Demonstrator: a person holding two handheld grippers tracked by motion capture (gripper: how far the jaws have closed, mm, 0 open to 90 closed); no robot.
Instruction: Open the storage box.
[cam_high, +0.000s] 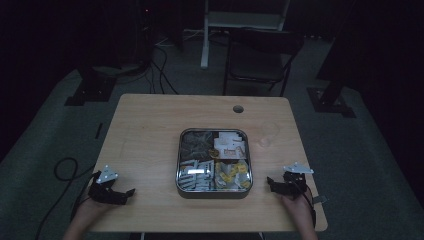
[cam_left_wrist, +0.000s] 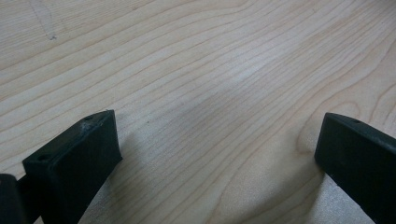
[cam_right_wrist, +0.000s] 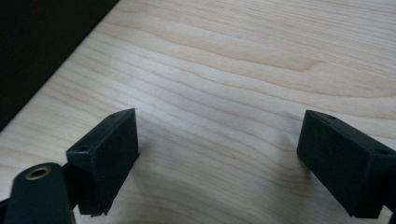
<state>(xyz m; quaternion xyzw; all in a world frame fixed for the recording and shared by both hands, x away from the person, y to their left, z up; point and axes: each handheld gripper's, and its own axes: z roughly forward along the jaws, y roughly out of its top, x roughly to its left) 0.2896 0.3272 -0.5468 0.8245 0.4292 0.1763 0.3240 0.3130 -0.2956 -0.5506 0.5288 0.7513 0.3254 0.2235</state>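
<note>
A square metal tray (cam_high: 178, 165) with a clear lid sits in the middle of the wooden table (cam_high: 150, 120); its four compartments hold dark, white and yellow packets. My left gripper (cam_high: 129, 193) rests near the table's front left corner, left of the tray, jaws wide apart over bare wood (cam_left_wrist: 215, 135). At the front right, my right gripper (cam_high: 270, 182) rests just right of the tray, also open with nothing between its jaws (cam_right_wrist: 219, 140). A hand holds each gripper from below.
A clear plastic cup (cam_high: 265, 137) stands on the table right of the tray. A round cable hole (cam_high: 238, 108) lies near the far edge. A dark folding chair (cam_high: 260, 55) stands beyond the table, and cables (cam_high: 65, 167) lie on the floor at the left.
</note>
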